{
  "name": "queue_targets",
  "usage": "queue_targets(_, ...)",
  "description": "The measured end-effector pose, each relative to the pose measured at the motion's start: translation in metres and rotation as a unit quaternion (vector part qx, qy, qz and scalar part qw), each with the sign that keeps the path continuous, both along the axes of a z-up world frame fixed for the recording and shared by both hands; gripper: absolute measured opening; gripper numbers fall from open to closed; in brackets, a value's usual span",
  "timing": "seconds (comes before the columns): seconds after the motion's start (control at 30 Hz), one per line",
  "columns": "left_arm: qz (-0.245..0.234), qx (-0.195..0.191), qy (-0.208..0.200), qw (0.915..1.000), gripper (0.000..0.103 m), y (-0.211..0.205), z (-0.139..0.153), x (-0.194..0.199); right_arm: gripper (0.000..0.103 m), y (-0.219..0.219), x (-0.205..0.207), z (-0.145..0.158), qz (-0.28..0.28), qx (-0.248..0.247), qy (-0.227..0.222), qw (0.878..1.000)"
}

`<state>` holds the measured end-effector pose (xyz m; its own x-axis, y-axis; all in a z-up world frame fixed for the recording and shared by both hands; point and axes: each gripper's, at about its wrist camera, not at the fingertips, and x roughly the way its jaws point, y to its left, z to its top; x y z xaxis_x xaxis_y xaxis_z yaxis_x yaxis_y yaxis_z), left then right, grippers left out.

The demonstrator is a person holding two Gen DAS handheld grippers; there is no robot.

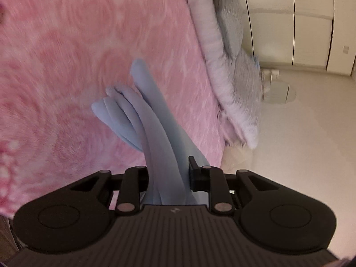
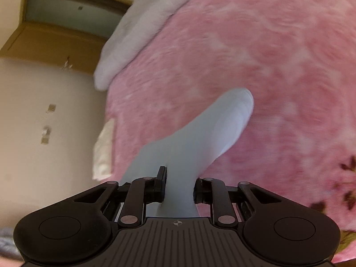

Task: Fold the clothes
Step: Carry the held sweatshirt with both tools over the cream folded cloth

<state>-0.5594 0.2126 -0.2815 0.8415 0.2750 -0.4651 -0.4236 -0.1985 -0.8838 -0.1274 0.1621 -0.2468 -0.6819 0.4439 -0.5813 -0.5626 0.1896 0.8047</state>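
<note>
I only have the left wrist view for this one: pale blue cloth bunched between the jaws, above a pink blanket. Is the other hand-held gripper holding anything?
Observer: Yes. The right hand-held gripper is shut on pale blue cloth too, which runs forward from its jaws in one smooth piece.
Operator: Is that cloth over the bed as well?
Observer: Yes, it hangs over the pink blanket, near the bed's edge, with bare floor beside it.
Operator: Anything on that side that I don't have?
Observer: A brown-framed door stands beyond the floor, and a dark flower print marks the blanket at the right edge of that view.
</note>
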Motion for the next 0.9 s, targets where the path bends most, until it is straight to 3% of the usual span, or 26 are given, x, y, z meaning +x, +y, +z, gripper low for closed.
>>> queue_targets(0.17,0.067,0.012,-0.001,0.9977,0.02,-0.007,0.052,-0.053,0.019,0.035,-0.046,0.044,0.055,0.022,0.015,0.998)
queue_targets(0.33,0.099,0.024,-0.003,0.9948,0.02,0.01,0.07,-0.126,0.019,0.063,-0.124,0.063,0.082,0.039,0.014,0.996)
queue_targets(0.47,0.091,0.039,-0.002,0.995,0.02,0.042,0.079,-0.215,0.019,0.083,-0.206,0.071,0.082,0.051,0.016,0.995)
queue_targets(0.73,0.036,0.048,0.016,0.9981,0.02,0.145,0.096,-0.419,0.019,0.135,-0.417,0.081,0.025,0.061,0.022,0.998)
queue_targets(0.9,0.009,0.068,0.05,0.9964,0.02,0.222,0.111,-0.507,0.019,0.19,-0.517,0.076,-0.002,0.057,0.034,0.998)
